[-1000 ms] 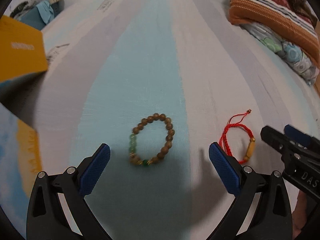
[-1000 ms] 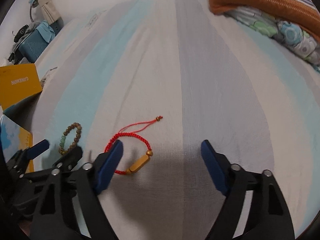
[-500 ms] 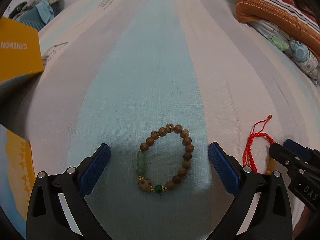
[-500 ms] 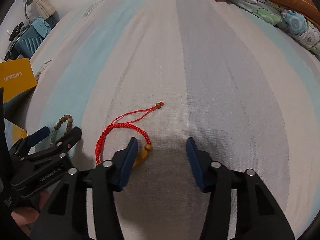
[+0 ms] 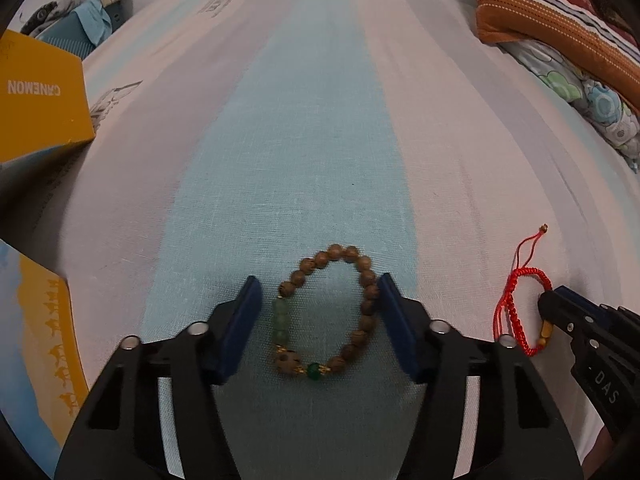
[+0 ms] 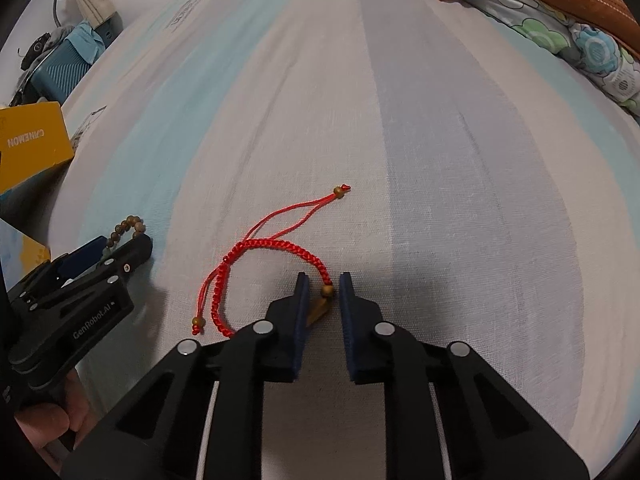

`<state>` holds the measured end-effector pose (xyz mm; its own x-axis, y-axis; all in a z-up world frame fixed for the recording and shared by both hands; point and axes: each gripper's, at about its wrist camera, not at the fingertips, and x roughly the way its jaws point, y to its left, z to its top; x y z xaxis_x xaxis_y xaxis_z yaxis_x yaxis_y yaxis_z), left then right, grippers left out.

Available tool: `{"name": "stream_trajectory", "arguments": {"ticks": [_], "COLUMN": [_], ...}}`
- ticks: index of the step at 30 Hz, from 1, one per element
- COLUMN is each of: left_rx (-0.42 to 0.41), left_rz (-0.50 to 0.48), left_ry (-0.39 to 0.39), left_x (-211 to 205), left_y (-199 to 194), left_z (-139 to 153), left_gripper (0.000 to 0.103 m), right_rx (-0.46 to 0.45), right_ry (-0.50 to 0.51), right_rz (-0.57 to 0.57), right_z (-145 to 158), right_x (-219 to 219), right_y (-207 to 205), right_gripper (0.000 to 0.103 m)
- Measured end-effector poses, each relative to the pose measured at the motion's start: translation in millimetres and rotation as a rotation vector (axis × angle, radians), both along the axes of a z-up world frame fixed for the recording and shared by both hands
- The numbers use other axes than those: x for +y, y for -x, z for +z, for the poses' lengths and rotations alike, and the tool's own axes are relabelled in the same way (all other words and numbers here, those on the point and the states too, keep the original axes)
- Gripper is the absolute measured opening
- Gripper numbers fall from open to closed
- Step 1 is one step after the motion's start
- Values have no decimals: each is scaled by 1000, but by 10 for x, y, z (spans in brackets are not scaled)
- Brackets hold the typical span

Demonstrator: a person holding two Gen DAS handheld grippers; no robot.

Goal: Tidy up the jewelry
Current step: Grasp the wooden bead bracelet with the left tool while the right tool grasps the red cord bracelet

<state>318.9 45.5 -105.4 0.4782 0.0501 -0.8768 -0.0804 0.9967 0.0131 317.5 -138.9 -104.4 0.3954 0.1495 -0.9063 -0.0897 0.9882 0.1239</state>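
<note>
A brown wooden bead bracelet (image 5: pixel 328 312) with green beads lies on the striped sheet. My left gripper (image 5: pixel 318 300) is low over it, partly closed, its blue pads just outside the ring on both sides. A red braided cord bracelet (image 6: pixel 276 264) with a gold tube bead lies to the right. My right gripper (image 6: pixel 323 292) is narrowed around the gold bead end, with a small gap still showing at each pad. The red bracelet (image 5: pixel 520 304) and right gripper also show in the left wrist view.
A yellow box (image 5: pixel 36 96) and a blue-yellow box (image 5: pixel 32 344) stand at the left. Folded blankets (image 5: pixel 560 28) lie at the far right. A blue suitcase (image 6: pixel 60 68) is at the far left. The bed sheet (image 6: pixel 440 160) stretches ahead.
Both grippers have moved forward and down onto their bracelets and closed much of the way: left around the bead bracelet, right around the red bracelet's gold bead.
</note>
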Motion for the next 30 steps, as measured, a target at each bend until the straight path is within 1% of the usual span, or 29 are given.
{"name": "stream_trajectory", "arguments": {"ticks": [1, 2, 4, 5, 6, 10, 18, 30], "left_rx": [1, 3, 10, 12, 13, 22, 29, 14], "left_rz": [-3, -7, -14, -15, -14, -16, -26, -46], "left_ry": [0, 1, 5, 5, 5, 21, 28, 26], "left_x": [-10, -5, -14, -17, -19, -19, -57, -94], "left_y": [8, 12, 22, 28, 31, 57, 127, 273], "left_z": [1, 1, 6, 8, 9, 39, 103, 254], "left_gripper": [47, 44, 31, 27, 19, 9, 8, 8], "right_rx": [0, -1, -2, -3, -4, -9, -24, -52], "right_ry": [1, 2, 1, 0, -1, -1, 11, 9], "right_rz": [0, 0, -3, -4, -5, -8, -17, -11], "right_z": [0, -1, -1, -1, 0, 22, 90, 286], "right_x": [-3, -6, -18, -19, -21, -33, -39, -23], "right_y": [2, 3, 3, 9, 14, 36, 113, 220], "right_gripper": [12, 11, 9, 9, 8, 7, 7, 7]}}
